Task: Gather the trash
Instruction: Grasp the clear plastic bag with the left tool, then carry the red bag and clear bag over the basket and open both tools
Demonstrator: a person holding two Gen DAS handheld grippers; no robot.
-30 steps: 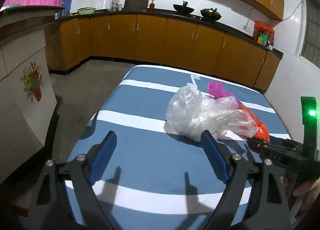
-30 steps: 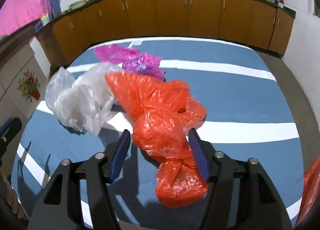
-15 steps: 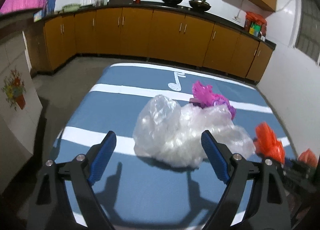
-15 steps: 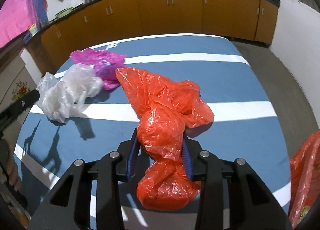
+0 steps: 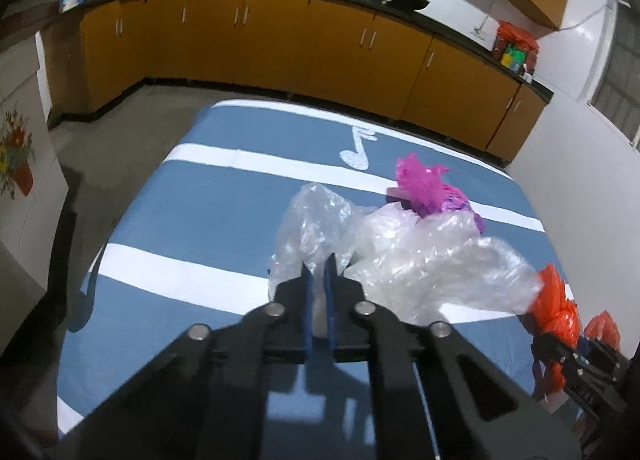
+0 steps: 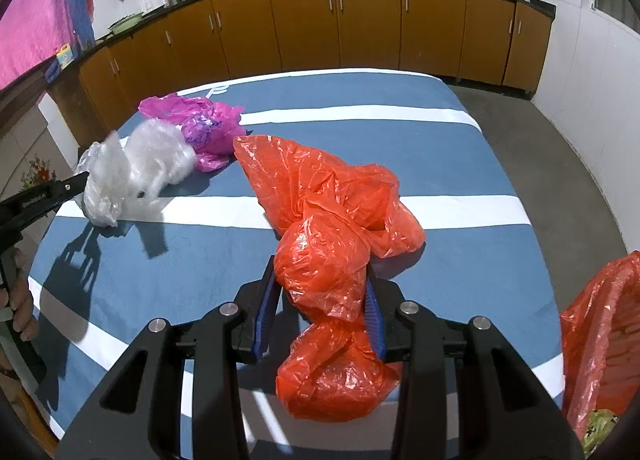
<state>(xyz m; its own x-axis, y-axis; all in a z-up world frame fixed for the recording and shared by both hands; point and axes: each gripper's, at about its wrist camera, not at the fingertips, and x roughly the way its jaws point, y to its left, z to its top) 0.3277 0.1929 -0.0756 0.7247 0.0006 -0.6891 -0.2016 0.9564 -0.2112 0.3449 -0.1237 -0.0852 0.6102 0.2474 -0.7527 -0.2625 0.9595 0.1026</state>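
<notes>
My left gripper (image 5: 319, 274) is shut on a crumpled clear plastic bag (image 5: 400, 256) and holds its near end just above the blue striped table (image 5: 208, 196). The clear bag also shows in the right wrist view (image 6: 136, 172), with the left gripper (image 6: 78, 184) at its left end. My right gripper (image 6: 322, 292) is shut on a crumpled orange plastic bag (image 6: 328, 236), which drapes forward onto the table. A pink and purple plastic bag (image 5: 428, 188) lies behind the clear one; it also shows in the right wrist view (image 6: 200, 124).
An orange-lined trash bag (image 6: 600, 340) hangs open at the table's right edge. Wooden cabinets (image 5: 320, 48) with a dark counter line the far wall. A white cabinet with a flower picture (image 5: 16, 164) stands to the left.
My left gripper went from wide open to shut on the clear bag. My right gripper closed on the orange bag about half a second ago and keeps hold.
</notes>
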